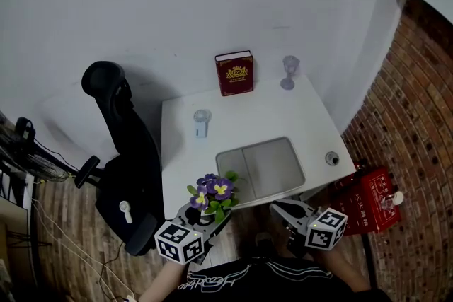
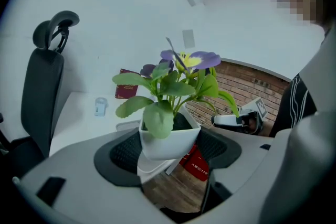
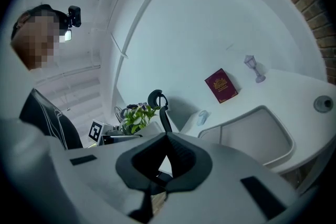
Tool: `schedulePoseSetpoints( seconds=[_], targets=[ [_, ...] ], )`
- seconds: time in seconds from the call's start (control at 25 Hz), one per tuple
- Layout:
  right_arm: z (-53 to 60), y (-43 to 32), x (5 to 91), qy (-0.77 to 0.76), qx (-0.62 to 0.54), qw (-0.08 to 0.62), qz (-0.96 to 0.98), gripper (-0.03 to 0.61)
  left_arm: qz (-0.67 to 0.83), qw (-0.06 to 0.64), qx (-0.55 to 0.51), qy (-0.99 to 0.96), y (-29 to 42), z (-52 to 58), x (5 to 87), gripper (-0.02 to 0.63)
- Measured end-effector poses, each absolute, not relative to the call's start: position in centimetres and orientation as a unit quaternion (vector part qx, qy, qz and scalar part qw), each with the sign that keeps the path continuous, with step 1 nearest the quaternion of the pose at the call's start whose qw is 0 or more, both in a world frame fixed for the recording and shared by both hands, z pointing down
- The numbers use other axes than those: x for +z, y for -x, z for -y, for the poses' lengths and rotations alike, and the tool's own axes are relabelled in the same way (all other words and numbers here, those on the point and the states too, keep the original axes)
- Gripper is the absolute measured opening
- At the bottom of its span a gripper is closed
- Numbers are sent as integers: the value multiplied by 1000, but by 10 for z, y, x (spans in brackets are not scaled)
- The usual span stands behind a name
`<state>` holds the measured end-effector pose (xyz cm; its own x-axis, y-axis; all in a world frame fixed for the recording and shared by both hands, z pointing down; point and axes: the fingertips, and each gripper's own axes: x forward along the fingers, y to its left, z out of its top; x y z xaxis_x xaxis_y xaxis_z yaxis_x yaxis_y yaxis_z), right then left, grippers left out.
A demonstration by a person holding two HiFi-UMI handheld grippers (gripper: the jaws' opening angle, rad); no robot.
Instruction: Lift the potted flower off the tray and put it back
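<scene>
The right gripper (image 3: 168, 138) has its jaws closed tip to tip, with nothing between them. Beyond them a white table (image 3: 294, 86) carries a grey tray (image 3: 252, 136). Behind the tray, a red book (image 3: 221, 85) stands against the wall, with a glass (image 3: 253, 67) to its right and a small bottle (image 3: 202, 117) nearer to the table's left edge. A black chair (image 3: 157, 102) stands left of the table. Further left, well apart from the tray, the flower (image 3: 135, 115) rises just above the left gripper (image 3: 123, 137); its pot cannot be seen. A person's dark sleeve (image 3: 50, 123) fills the left side.
</scene>
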<state>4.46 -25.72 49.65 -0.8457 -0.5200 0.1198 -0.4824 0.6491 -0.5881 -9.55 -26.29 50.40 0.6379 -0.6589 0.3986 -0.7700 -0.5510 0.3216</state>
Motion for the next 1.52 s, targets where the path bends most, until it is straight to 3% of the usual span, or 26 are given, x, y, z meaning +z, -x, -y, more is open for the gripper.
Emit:
schedulePoseSetpoints(
  seconds=[1.0, 1.52],
  targets=[
    [300, -64, 470, 257, -288, 33, -922, 0, 440, 223, 122, -861, 76, 318, 513, 347],
    [365, -90, 467, 247, -270, 27, -930, 0, 482, 223, 165, -831, 73, 398, 577, 347]
  ],
)
